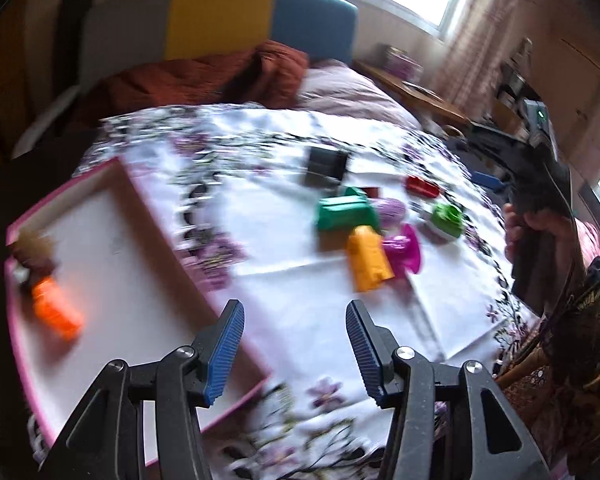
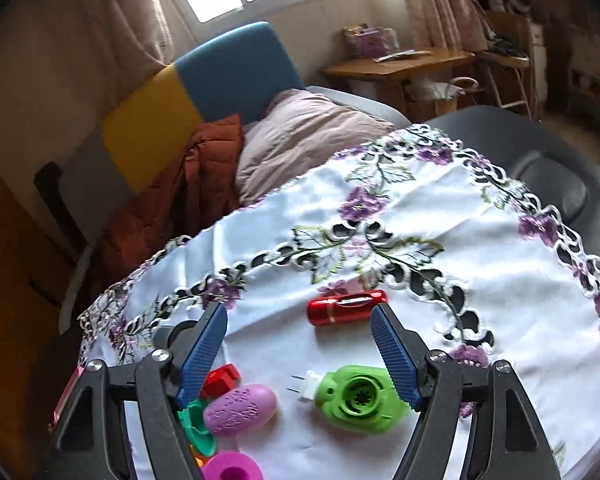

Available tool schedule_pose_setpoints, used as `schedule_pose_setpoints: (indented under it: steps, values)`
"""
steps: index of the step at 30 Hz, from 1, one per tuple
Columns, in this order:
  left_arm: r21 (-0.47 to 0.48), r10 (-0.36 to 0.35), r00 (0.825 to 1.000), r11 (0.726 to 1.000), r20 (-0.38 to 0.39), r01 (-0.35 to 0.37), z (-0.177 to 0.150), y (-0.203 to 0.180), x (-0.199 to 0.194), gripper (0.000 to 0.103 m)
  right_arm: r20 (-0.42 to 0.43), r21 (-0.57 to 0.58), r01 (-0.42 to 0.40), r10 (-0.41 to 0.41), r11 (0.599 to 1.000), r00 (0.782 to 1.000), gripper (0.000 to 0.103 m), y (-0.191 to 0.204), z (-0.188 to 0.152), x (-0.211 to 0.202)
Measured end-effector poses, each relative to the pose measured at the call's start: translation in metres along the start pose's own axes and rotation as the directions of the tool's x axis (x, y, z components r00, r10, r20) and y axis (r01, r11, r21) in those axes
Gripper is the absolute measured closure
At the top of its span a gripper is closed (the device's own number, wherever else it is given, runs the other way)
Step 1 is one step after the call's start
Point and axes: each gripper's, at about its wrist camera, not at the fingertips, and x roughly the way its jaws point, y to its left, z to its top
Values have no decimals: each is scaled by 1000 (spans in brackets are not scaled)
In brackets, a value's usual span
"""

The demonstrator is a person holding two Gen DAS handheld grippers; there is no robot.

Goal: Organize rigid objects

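My left gripper (image 1: 295, 306) is open and holds nothing; it hangs over the floral tablecloth (image 1: 284, 280) beside a pink-rimmed tray (image 1: 140, 240). An orange piece (image 1: 56, 312) lies in the tray. Ahead sit a green block (image 1: 346, 212), a yellow block (image 1: 368, 260), a magenta cup (image 1: 404, 250) and a black box (image 1: 326, 166). My right gripper (image 2: 298, 312) stands open above the cloth, empty. Just past its tips lies a red cylinder (image 2: 346, 306). Under its jaws are a green plug-in device (image 2: 356, 400), a lilac egg-shaped piece (image 2: 240, 404) and a small red block (image 2: 220, 380).
A person's hand (image 1: 536, 220) grips the other gripper's handle at the right of the left wrist view. Behind the table lie a pillow (image 2: 304, 136) and a rust blanket (image 2: 204, 184). A wooden desk (image 2: 400, 64) stands by the window. The cloth's far edge drops off.
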Motion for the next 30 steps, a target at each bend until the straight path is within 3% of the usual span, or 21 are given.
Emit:
schedule_pose_setpoints:
  steps: [6,17,19,21,30]
  values:
    - [42,-37,994,998,-103,42,10,-32,52,49,-4,-3,-32,32,999,999,27,5,-1,0]
    - [81,-65,980,993,-191,81,33,-60,115,50,-18,18,-63,64,998,998,26,5,-2,2]
    - [89,-72,978,992,-196,91,35,-58,122,53,-20,15,-66,66,998,998,26,5,-2,3]
    - [117,-74,980,988,-187,97,40,-57,124,65,-22,12,-68,68,998,997,26,6,-2,3]
    - [122,-87,983,987,-162,107,38,-44,120,74,-11,-14,-41,40,999,999,27,7,-2,5]
